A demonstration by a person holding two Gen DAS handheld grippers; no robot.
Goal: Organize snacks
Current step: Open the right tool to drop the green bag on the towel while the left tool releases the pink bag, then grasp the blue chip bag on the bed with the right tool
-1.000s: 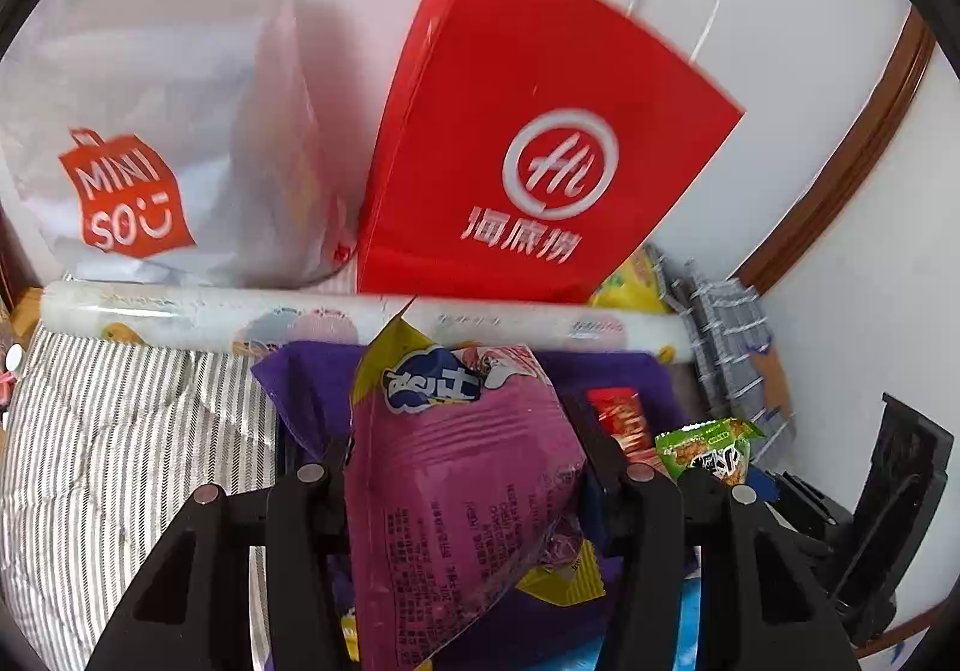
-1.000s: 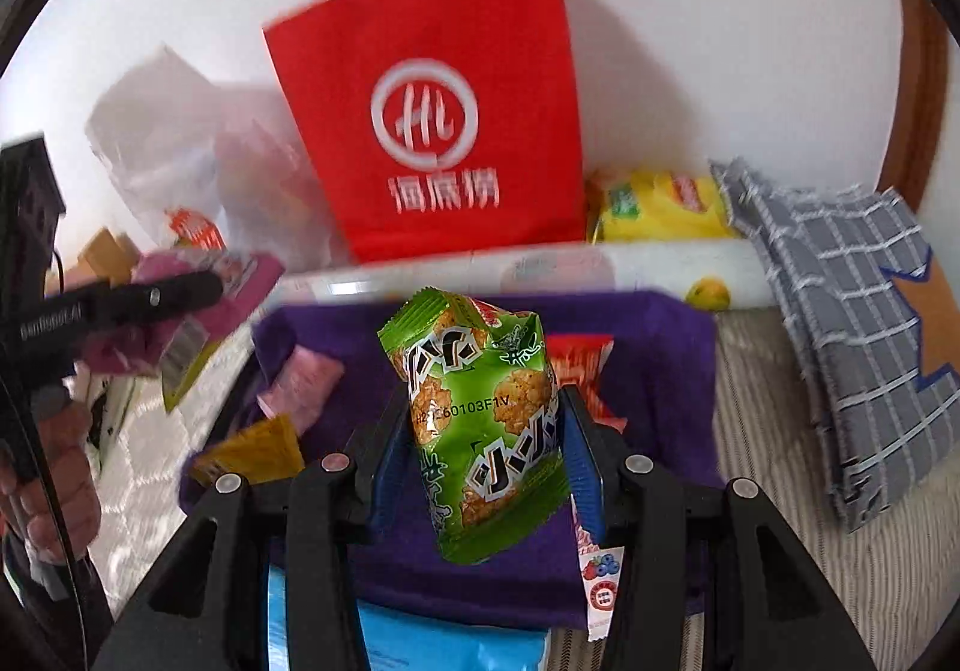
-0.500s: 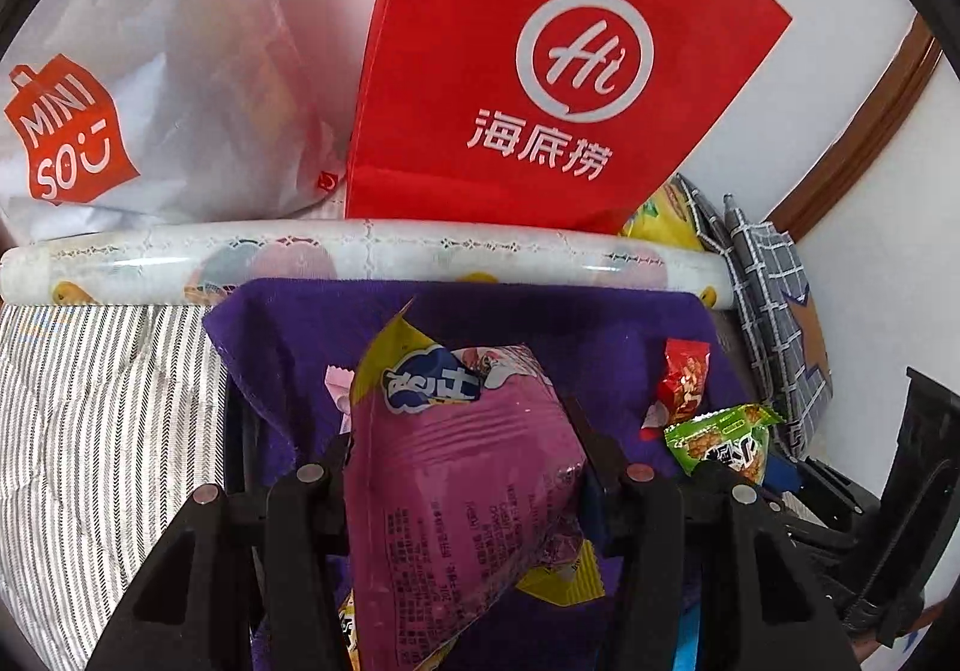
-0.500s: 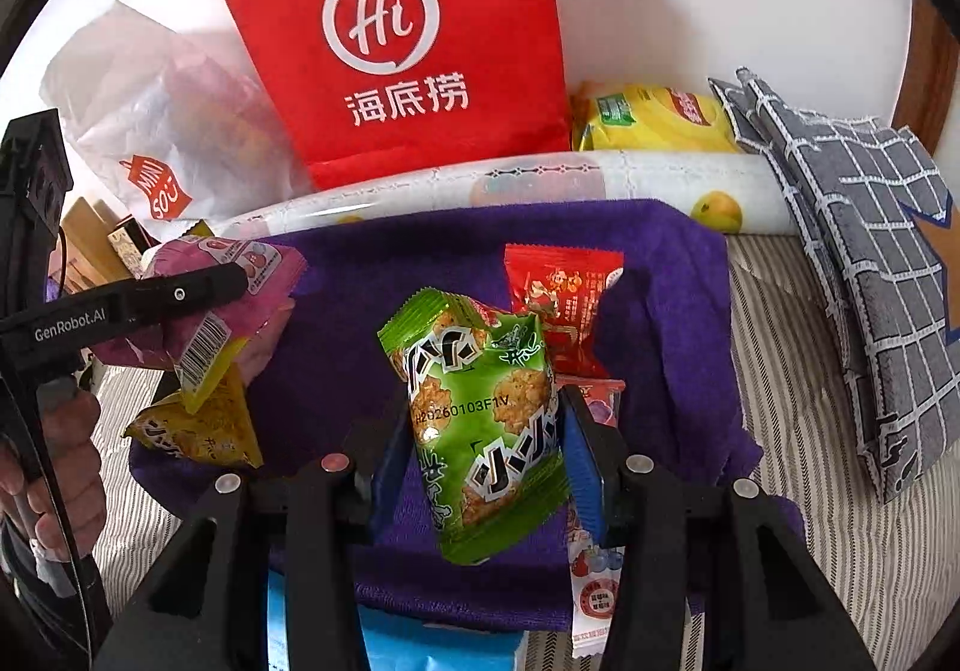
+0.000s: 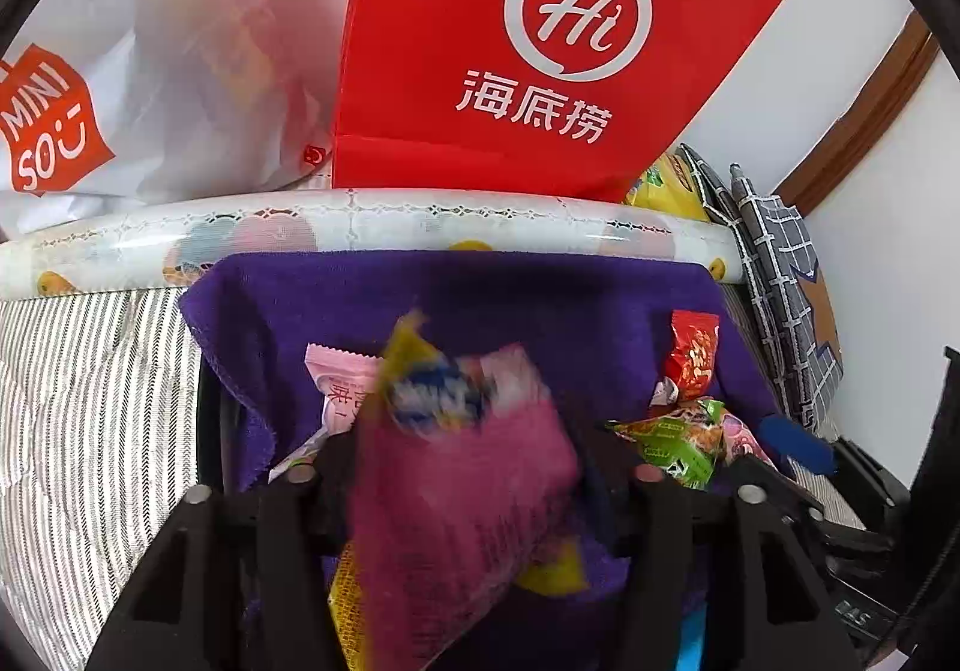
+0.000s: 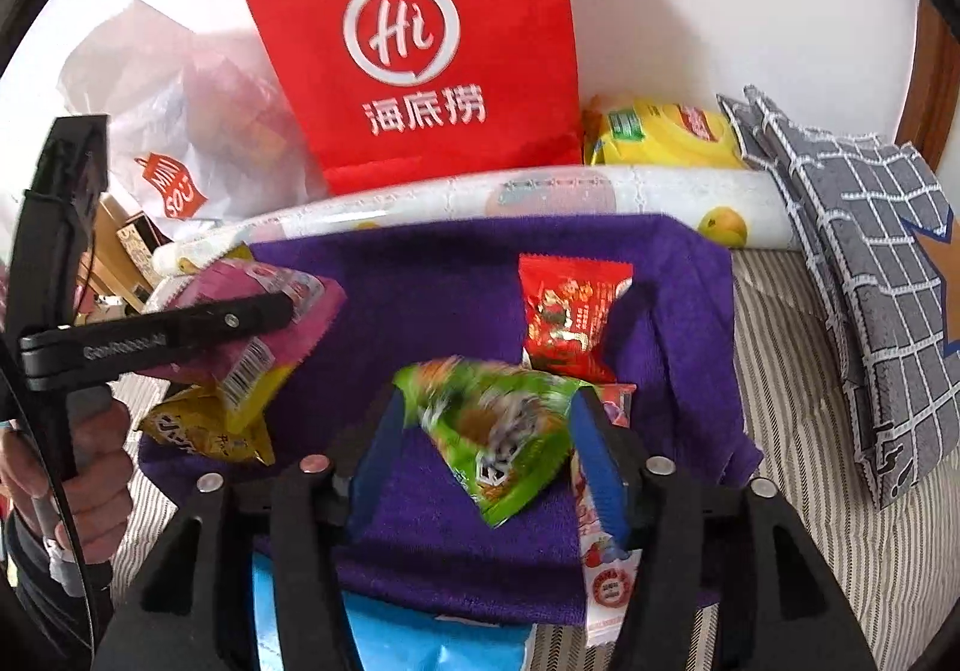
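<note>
Purple cloth [image 6: 456, 299] carries six snack packets. Both sets of fingers are opening: left gripper [image 5: 462, 467] around one pink packet [image 5: 456, 491], right gripper [image 6: 486, 431] around one green packet [image 6: 498, 425].

Your right gripper [image 6: 486, 467]: black angular frame, silver round screws, blue finger pads [image 6: 594, 461]. Your left gripper [image 5: 462, 485]: same black frame and screws, white lettering along its side arm.

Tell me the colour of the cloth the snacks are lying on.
Purple. The cloth shows best in the right wrist view, spread over the striped bedding.
</note>
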